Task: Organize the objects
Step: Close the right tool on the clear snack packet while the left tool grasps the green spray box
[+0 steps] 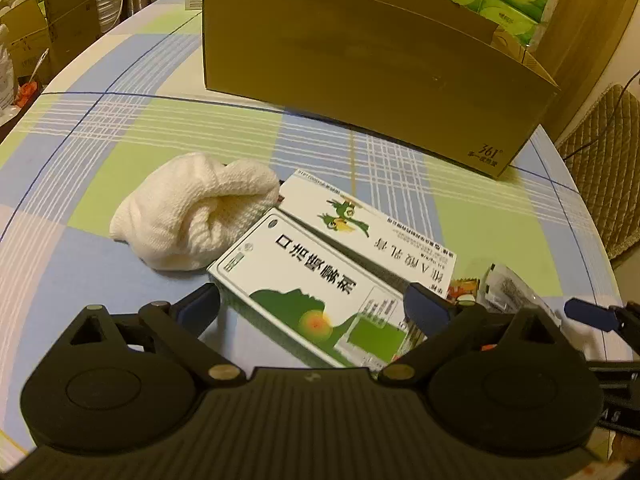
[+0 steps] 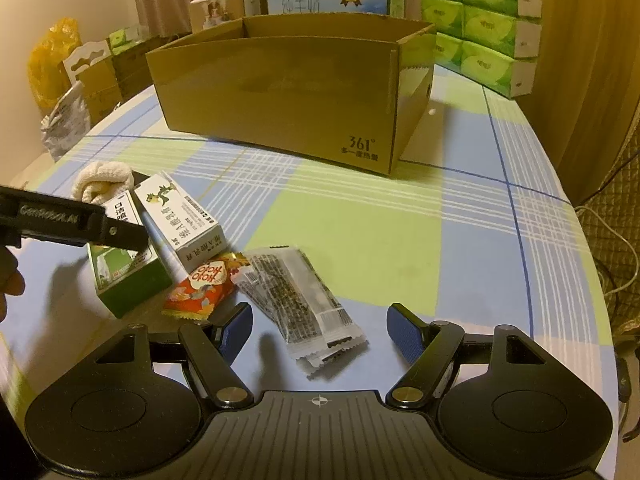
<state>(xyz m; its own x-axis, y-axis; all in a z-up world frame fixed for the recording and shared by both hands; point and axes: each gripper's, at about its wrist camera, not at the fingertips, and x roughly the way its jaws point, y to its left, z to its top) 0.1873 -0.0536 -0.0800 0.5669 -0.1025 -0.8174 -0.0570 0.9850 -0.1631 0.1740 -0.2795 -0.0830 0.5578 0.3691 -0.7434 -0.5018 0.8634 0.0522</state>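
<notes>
left wrist view
left gripper (image 1: 312, 304): wide, straddling the near end of the green-and-white medicine box (image 1: 308, 288); pads beside it, no squeeze visible, box flat on the worktop (image 1: 120, 152)
second box: white carton with bird print (image 1: 368, 228), touching the first along its 1 o'clock side, lying flat
cloth: white rolled cloth (image 1: 192, 212), at 10 o'clock of the medicine box, touching its far corner
cardboard box (image 1: 360, 64): at 12 o'clock, well apart from the pile, open top; inside not visible here
right gripper tip: blue pad poking in at 3 o'clock edge (image 1: 588, 314)

right wrist view
right gripper (image 2: 320, 332): spread fairly wide, nothing between the pads but the near end of the clear snack packet (image 2: 304, 304), no contact visible
red snack packet (image 2: 204, 286): at 10 o'clock of the clear one, overlapping the carton's corner
left gripper seen side-on: over the green box at 9 o'clock (image 2: 120, 232); a fingertip at the far left edge
cardboard box: 12 o'clock; only part of the inside shows, nothing seen in it

progress
done: nothing visibly sorted; all five loose items on the worktop
left: likely everything into the cardboard box, judging by layout
step in hand: probably lining up grasps, left on medicine box, right on clear packet
</notes>
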